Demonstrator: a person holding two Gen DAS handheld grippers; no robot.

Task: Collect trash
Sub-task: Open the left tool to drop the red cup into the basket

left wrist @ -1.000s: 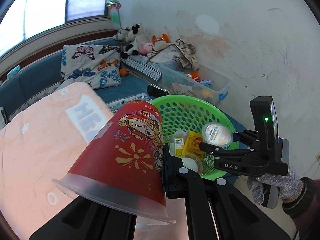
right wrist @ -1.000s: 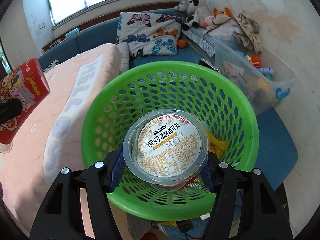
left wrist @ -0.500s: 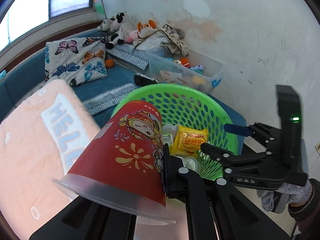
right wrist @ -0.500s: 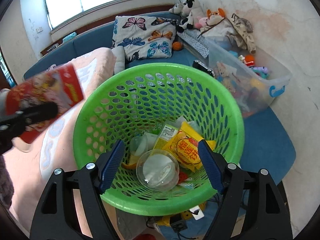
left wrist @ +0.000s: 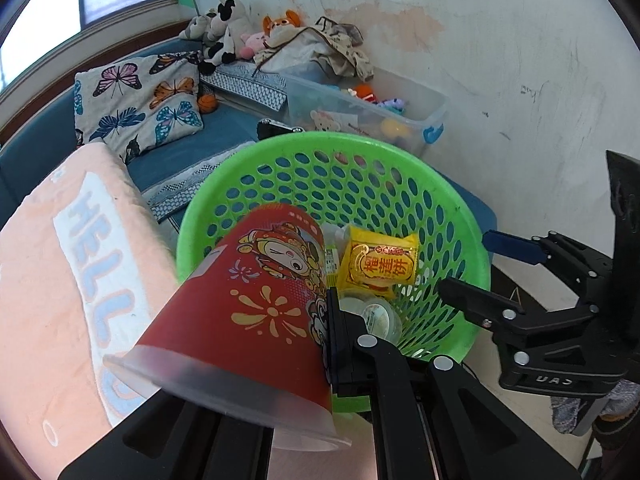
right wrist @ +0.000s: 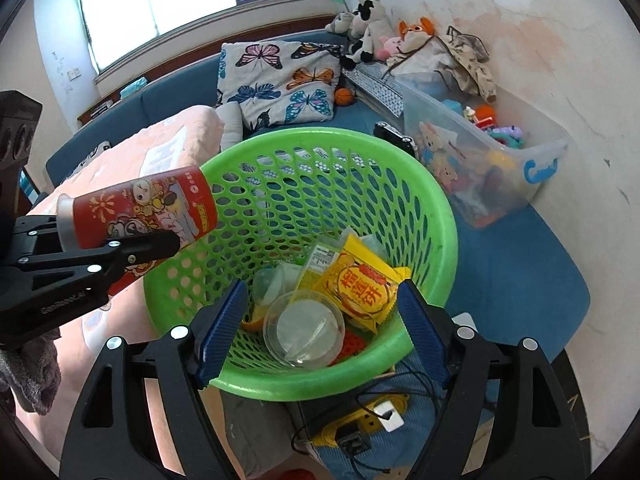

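While the left gripper (right wrist: 160, 242) clamps the red cup (left wrist: 256, 304) on its side, the cup's frosted rim end fills the near part of the left wrist view and hides that gripper's left finger entirely; only the right finger shows, pressed to the cup's wall. From the right wrist view the cup's base end pokes just over the near-left rim of the green basket (right wrist: 440, 208), its lower side covered by the black finger across it.

The right gripper (right wrist: 320, 328) stands spread wide and empty, its blue pads (right wrist: 224, 326) straddling the near rim of the basket. Below that rim a yellow power strip (right wrist: 360, 428) and tangled cord are partly cut off by the gripper's frame.

Inside the basket, nearest the rim, lies a clear plastic cup (right wrist: 304, 336), lid side down or up I cannot tell. Just behind it rests a yellow snack packet (right wrist: 360, 292), overlapping a smaller wrapper whose print is too small to read. Other scraps beneath are mostly buried.

Left of the basket, a peach blanket (left wrist: 60, 280) with pale lettering runs out of frame. Beyond the basket sits a clear toy bin (right wrist: 500, 168), its contents blurred through the plastic, and farther back a butterfly pillow (right wrist: 280, 80) and a row of plush toys (right wrist: 372, 28) against the wall.
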